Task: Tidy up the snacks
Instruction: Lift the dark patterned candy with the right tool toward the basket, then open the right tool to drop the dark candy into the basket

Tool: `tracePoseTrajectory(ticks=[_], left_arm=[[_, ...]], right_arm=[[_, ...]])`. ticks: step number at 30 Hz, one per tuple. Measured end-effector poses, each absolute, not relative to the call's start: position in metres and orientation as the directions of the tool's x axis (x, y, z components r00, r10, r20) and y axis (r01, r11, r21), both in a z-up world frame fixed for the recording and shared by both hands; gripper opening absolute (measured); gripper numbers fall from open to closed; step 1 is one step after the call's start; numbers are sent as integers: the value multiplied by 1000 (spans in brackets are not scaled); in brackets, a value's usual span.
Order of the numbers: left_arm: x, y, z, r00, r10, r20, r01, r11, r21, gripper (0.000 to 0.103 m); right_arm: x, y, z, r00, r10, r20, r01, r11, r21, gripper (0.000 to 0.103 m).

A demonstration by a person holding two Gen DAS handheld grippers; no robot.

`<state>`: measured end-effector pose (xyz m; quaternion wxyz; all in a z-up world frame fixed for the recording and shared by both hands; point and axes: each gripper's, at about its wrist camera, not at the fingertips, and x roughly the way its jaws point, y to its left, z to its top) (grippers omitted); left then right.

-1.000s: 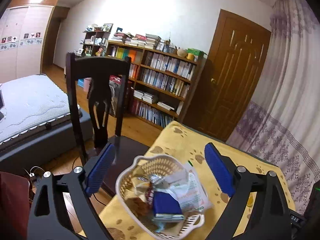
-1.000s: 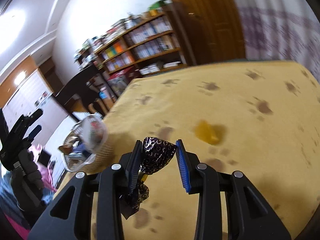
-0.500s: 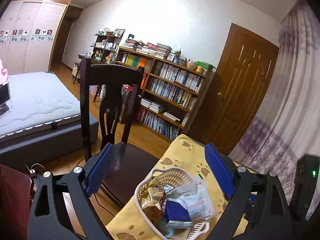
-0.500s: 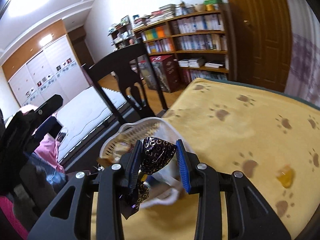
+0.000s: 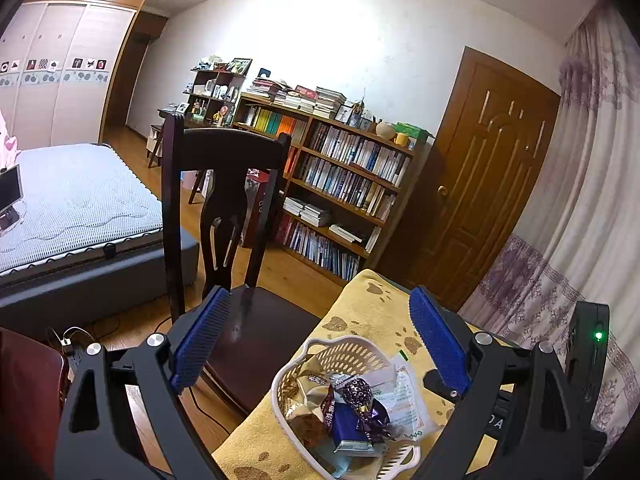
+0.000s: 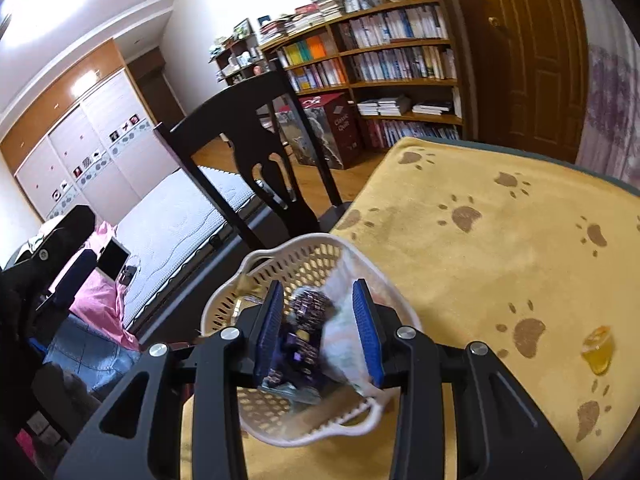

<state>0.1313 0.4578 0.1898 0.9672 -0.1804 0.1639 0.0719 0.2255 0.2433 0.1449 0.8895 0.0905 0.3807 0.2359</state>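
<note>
A white perforated basket (image 5: 280,392) (image 6: 296,240) sits at the table's near left corner and holds several snack packets, among them a blue one (image 5: 348,424) and a white one (image 5: 404,396). A dark purple patterned candy (image 5: 358,390) (image 6: 310,308) lies on top of them. My right gripper (image 6: 318,286) hovers over the basket, open, with a gap between its pads and the candy. My left gripper (image 5: 318,300) stands wide open and holds nothing, beside the basket on the chair side. A yellow candy (image 6: 598,350) lies on the cloth to the right.
The table wears a yellow paw-print cloth (image 6: 500,260). A dark wooden chair (image 5: 224,152) stands against the table's left edge by the basket. Beyond it are a bed (image 5: 72,200), a bookshelf (image 5: 344,168) and a brown door (image 5: 492,184). A curtain (image 5: 580,200) hangs at the right.
My right gripper swung left from above the bare cloth to over the basket and let go of the purple candy, which now lies in the basket. My left gripper drew back and tilted up.
</note>
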Motion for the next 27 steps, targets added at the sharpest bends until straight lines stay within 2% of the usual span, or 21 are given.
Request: tracePoseTrajectory(ticks=[13,27], left_arm=[[132,437,188,938,45,-344,-151,945,-289,92],[130,397,188,936,-8,-352,-74,973,-220,92]], right_arm=[[226,186,122,622,397,-675,-249,917,311,36],[204,60,113,666,261,-699,-67,954,292,37]])
